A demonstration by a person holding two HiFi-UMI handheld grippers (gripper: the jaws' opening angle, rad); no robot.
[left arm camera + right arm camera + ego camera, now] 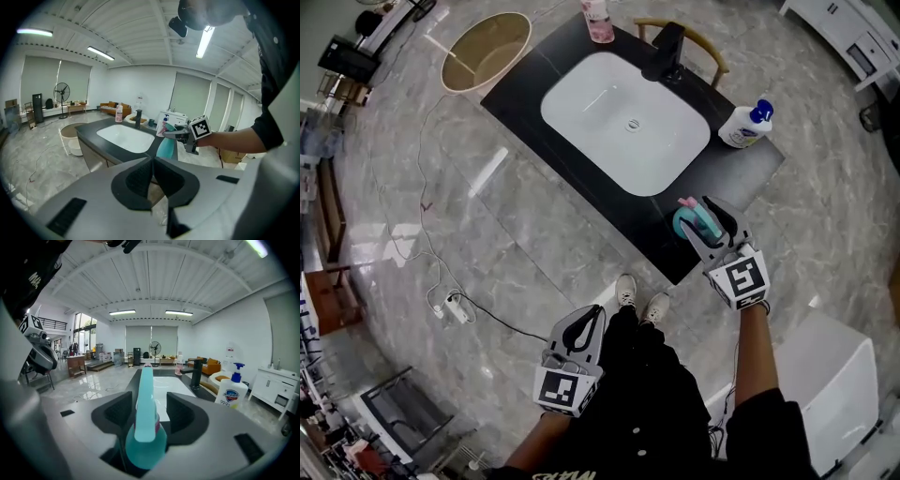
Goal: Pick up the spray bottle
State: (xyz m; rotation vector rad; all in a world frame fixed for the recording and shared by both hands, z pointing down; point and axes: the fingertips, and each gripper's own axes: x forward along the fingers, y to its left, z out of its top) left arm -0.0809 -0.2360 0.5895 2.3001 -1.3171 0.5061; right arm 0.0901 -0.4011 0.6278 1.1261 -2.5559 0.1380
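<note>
A teal spray bottle [692,225] with a pink trigger stands on the near right corner of the black counter [741,173]. My right gripper [705,217] is open around it, a jaw on either side of its head. In the right gripper view the spray bottle [146,427] stands between the two pads with a gap showing on the right side. My left gripper [592,317] hangs low in front of the person's legs, away from the counter; its jaws are shut with nothing between them. The left gripper view shows the bottle [166,146] beyond that gripper [153,161].
A white sink basin [623,122] fills the counter's middle, with a black faucet [666,52] behind it. A white pump soap bottle [745,125] stands at the right, a pink bottle [598,21] at the back. A round bin [485,52] and a power strip [455,307] are on the floor.
</note>
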